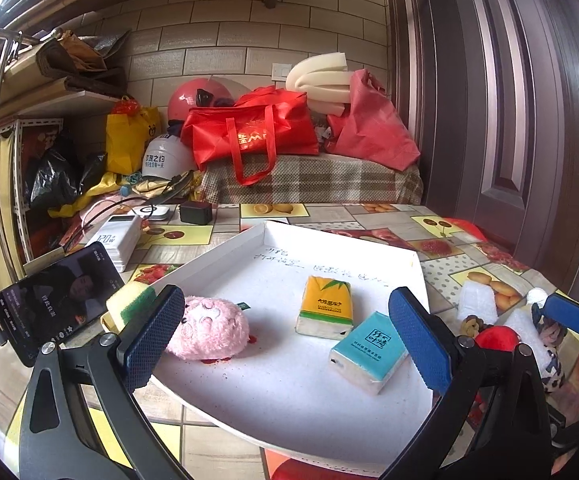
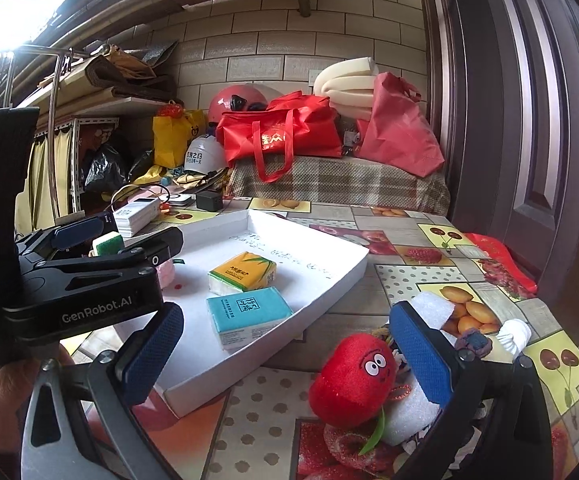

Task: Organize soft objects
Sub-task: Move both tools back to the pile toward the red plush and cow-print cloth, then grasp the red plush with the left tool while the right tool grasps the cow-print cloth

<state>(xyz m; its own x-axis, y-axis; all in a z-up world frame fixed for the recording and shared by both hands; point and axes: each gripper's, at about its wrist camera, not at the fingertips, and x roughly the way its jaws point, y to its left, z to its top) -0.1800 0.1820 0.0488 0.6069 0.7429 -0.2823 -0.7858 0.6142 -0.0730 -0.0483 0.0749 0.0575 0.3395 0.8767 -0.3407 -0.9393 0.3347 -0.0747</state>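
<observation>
White tray [image 1: 405,272] on the table holds two tissue packs, yellow [image 1: 323,312] and blue [image 1: 369,346], plus one pink plush [image 1: 209,330]. Only the right wrist view shows the red plush [image 2: 353,386] properly, outside the tray. Left gripper [image 1: 285,338] and right gripper [image 2: 285,354] both spread wide, empty. Sponge [image 1: 129,306] half hidden.

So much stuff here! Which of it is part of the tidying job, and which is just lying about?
Part of the job: white tray, pink plush, yellow tissue pack, teal tissue pack, red plush, sponge.

Lying about: phone, power bank, red bag, helmet.
</observation>
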